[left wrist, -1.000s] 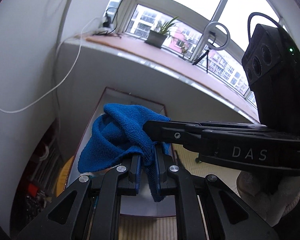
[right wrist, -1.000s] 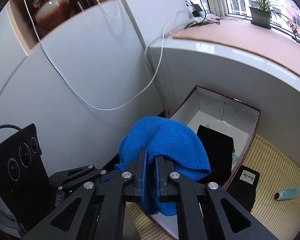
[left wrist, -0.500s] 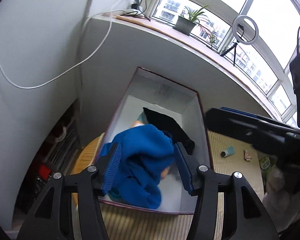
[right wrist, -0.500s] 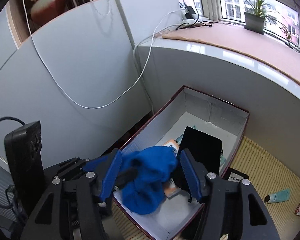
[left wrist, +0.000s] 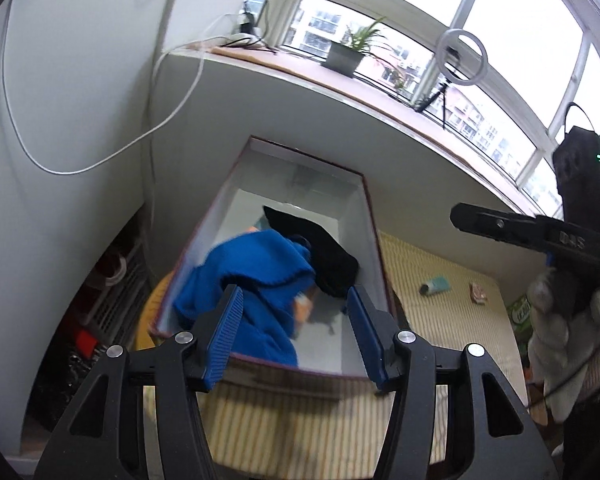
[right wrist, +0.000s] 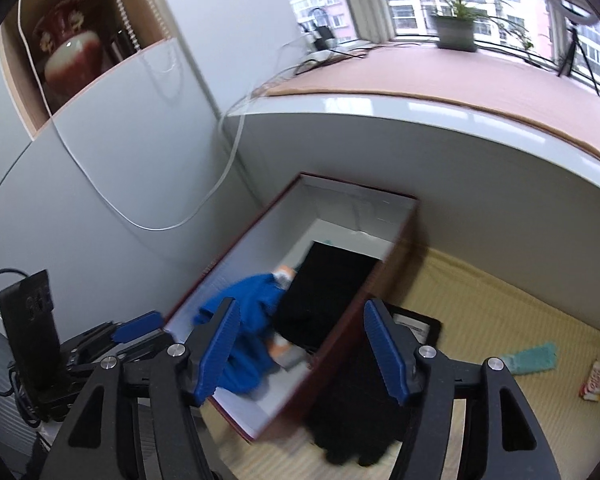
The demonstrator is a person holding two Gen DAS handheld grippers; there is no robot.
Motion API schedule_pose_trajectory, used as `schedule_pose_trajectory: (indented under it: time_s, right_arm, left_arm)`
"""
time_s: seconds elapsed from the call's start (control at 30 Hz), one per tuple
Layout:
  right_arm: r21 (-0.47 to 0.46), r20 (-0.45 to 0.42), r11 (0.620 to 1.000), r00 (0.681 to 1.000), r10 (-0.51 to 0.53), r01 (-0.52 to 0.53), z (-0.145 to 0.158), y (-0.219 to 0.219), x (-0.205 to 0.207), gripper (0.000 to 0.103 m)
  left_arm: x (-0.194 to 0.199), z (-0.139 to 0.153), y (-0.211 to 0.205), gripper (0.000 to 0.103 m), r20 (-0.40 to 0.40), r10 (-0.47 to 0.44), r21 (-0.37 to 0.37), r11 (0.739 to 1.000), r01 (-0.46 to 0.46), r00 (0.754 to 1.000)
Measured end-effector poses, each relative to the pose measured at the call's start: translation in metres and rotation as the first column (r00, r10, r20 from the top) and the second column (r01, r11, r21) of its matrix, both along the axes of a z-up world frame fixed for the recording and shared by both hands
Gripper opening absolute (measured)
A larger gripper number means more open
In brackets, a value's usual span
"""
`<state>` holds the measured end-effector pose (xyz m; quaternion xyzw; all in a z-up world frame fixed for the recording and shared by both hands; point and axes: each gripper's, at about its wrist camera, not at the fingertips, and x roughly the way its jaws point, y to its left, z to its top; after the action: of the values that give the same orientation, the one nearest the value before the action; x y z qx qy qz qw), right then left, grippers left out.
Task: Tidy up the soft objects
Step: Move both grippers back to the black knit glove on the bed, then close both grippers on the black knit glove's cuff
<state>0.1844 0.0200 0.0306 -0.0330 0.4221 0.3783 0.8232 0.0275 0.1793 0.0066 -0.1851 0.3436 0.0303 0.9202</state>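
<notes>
The box (left wrist: pixel 374 240) sits on the mat (left wrist: pixel 432 276), pushed into the corner where the wall meets the base of the window ledge (left wrist: pixel 380 96). Inside it, the towel (left wrist: pixel 256 276) lies bunched at the near end against the left wall, and the dark cloth (left wrist: pixel 324 252) lies just behind and to its right, the two touching. Right of the box, on the mat, lie a small tube (left wrist: pixel 434 285) and, a little farther right, a wrapped snack (left wrist: pixel 479 293). Up on the ledge behind the box stands a potted plant (left wrist: pixel 346 54), with a ring light (left wrist: pixel 462 58) to its right. A cable (left wrist: pixel 100 160) hangs down the wall left of the box. Another dark cloth (right wrist: pixel 352 412) lies on the mat against the box's right side.
</notes>
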Motion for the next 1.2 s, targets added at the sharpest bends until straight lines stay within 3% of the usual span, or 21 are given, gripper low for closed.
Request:
schedule_pose_trajectory:
  time_s: [0.5, 0.63, 0.9, 1.2]
  right_arm:
    - [0.014, -0.162, 0.993, 0.980, -0.114, 0.118, -0.069, -0.106, 0.037, 0.062]
    - [0.021, -0.191, 0.994, 0.977, -0.097, 0.103, -0.084, -0.110, 0.040, 0.062]
    - [0.023, -0.272, 0.998, 0.961, -0.057, 0.066, -0.122, -0.101, 0.047, 0.062]
    - [0.001, -0.312, 0.999, 0.949, -0.037, 0.039, -0.145, -0.081, 0.050, 0.062]
  left_arm:
    - [-0.031, -0.016, -0.096, 0.053, -0.029, -0.147, -0.010, 0.989, 0.147, 0.989]
    - [-0.031, -0.029, -0.119, 0.053, -0.052, -0.175, -0.056, 0.983, 0.172, 0.983]
    - [-0.010, -0.062, -0.166, 0.053, -0.119, -0.209, 0.006, 0.977, 0.212, 0.971]
    - [0.023, -0.100, -0.178, 0.051, -0.196, -0.175, 0.046, 0.981, 0.187, 0.965]
